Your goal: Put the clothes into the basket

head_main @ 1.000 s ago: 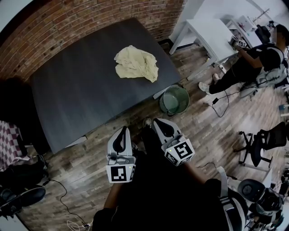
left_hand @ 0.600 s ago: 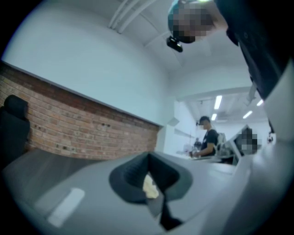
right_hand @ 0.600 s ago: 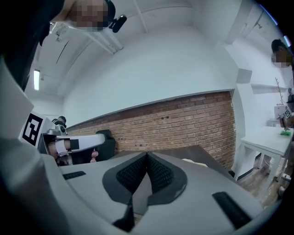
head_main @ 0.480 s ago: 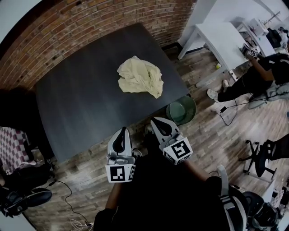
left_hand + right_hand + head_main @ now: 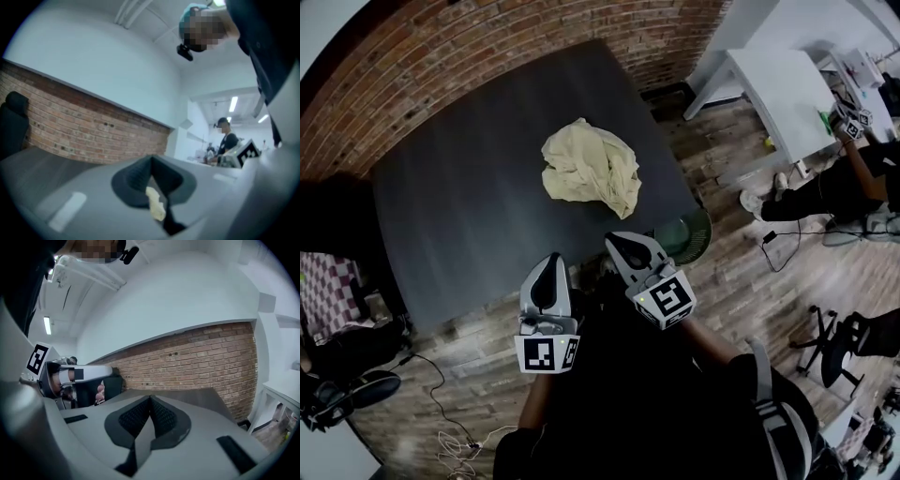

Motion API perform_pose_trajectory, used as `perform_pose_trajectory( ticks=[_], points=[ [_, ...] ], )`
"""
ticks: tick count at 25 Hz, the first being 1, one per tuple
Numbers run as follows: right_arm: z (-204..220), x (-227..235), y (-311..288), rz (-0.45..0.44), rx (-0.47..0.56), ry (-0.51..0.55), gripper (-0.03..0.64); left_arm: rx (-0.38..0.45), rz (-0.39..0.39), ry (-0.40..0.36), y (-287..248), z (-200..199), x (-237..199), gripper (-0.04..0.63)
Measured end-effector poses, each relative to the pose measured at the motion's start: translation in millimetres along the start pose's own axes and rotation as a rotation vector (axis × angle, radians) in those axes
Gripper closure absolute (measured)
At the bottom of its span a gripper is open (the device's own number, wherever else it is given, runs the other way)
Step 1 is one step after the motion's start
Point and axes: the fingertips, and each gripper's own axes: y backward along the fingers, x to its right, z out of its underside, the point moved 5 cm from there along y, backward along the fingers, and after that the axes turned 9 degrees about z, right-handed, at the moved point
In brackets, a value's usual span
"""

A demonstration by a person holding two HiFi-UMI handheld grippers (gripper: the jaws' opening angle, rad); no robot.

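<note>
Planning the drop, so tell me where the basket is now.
Head view, right of centre: the green basket sits on the wooden floor by the dark table's near right corner, just beyond the right gripper.

The green basket (image 5: pixel 692 232) is half hidden behind the dark table's (image 5: pixel 441 206) corner. The seated person (image 5: pixel 853 178) is cut off by the right edge. In the left gripper view only a pale sliver of the cloth (image 5: pixel 155 206) shows.

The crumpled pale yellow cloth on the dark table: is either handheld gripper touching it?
Apart. The head view shows bare dark grey tabletop between the crumpled pale yellow cloth and both the left gripper and the right gripper.
</note>
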Motion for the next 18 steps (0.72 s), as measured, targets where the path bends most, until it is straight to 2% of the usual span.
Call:
perform_pose_trajectory(
  ticks=[4,9,18],
  points=[
    [-4,7,-13,-0.029,-0.012,0.000,0.611,-0.029,-0.046,-0.012,-6,2,-6,0.591],
    [-4,12,-34,-0.038,-0.025,0.018,0.611,-0.051,-0.066,-0.014,-18,10,-24,0.591],
    [-2,14,-77,-0.018,-0.072,0.051,0.609,-0.038,-0.035,-0.032,-45,11,-60,0.591]
  ],
)
